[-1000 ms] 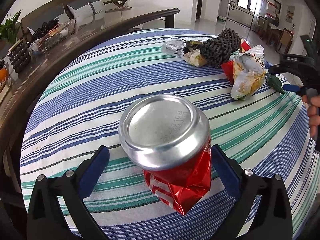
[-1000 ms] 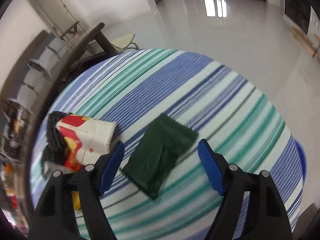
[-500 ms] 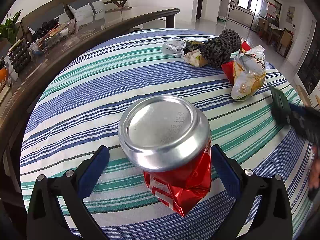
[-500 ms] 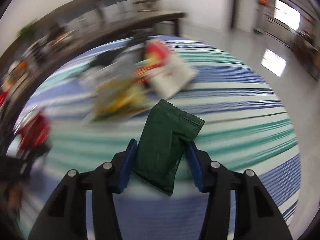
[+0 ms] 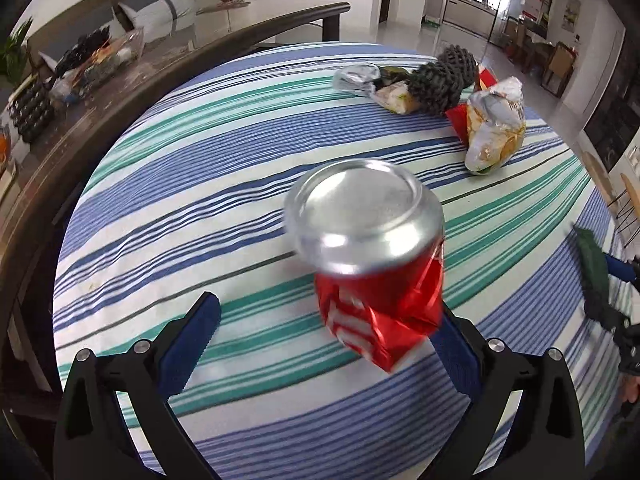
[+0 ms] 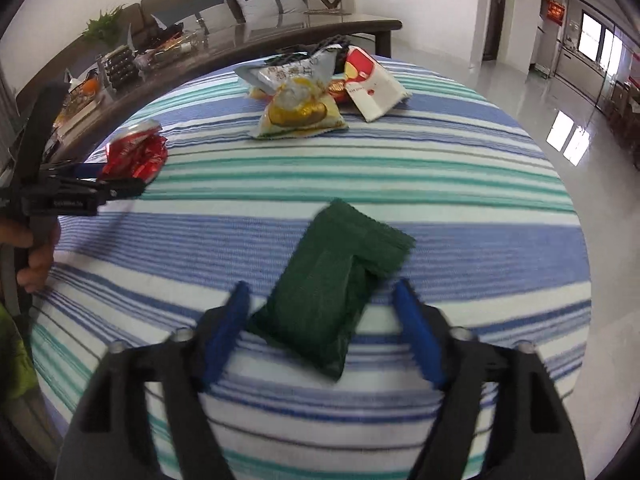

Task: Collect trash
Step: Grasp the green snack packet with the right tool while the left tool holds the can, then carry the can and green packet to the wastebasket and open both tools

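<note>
R gripper (image 6: 320, 320) fingers opening, green packet (image 6: 332, 284) loose between. L gripper (image 5: 320, 344) fingers spread round red can (image 5: 372, 256). Drop packet near far trash pile (image 6: 320, 92), w/o bumping can.

Almost nothing in front of my tongs reads cleanly. The crushed red can (image 5: 380, 308), low in the middle of my left view, carries broken white lettering I cannot make out, and the yellow snack bag (image 5: 494, 128) at upper right has dark characters down its edge that are too small to read. In my right view the black bar of my other tong (image 6: 66, 203), at the left edge, bears a small line of print, and the white-and-red packet (image 6: 372, 88) near the top has tiny red marks, both illegible.
</note>
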`<state>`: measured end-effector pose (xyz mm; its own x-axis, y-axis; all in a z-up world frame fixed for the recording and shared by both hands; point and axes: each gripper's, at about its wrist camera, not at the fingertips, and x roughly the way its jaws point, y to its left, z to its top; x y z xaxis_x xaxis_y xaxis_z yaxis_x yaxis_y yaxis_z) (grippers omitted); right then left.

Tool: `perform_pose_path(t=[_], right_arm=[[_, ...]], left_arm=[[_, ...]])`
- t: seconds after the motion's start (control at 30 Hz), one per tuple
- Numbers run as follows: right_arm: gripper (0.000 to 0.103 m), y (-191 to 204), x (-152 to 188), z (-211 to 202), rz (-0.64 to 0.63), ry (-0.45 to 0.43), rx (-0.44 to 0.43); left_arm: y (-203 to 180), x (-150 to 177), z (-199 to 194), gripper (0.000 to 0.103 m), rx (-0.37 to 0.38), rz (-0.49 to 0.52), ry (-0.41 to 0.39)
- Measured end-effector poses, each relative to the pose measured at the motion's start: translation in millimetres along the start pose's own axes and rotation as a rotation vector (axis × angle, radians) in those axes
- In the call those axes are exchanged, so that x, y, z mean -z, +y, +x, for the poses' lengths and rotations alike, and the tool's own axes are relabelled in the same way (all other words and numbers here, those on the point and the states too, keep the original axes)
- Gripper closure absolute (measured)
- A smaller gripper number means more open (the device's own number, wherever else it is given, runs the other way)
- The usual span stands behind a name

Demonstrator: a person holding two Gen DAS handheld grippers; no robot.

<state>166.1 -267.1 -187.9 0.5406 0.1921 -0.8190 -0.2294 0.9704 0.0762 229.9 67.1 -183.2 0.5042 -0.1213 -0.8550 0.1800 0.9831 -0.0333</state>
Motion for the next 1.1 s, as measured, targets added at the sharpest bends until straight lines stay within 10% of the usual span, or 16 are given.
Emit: perform_pose_path(t=[0.17,0.47,0.53,0.6,0.7,1.1], right_arm=[[0.018,-9.9,-0.2,-3.7,0.119,0.016,-0.058],[0.018,16.0,-36.4,18.1,0.018,0.132,0.034],[0.040,18.7,-40.0,22.3,0.009,0.151,0.045],[0.060,18.5,-41.6,22.5,0.007,0.152,0.061],[0.061,14.2,-38.8,14.9,0.036,0.133,0.034],[0.061,-12.3,-13.8,-24.7,0.125,0.034,-0.053]], left_arm=[[-4.6,-1.2,-13.6,0.005,0.092,0.029,-0.058],[-35.1,-8.0,10.0,0.004,0.001,0.159,0.003],[-29.4,-9.7,11.9,0.004,0.010,0.128,0.006],[-24.6,-9.7,11.7,0.009,0.014,0.101,0.004],[-18.9,-13.8,7.1,0.048,0.021,0.082,-0.030],[-43.3,-6.2,-25.7,0.049,0.128,0.099,-0.117]])
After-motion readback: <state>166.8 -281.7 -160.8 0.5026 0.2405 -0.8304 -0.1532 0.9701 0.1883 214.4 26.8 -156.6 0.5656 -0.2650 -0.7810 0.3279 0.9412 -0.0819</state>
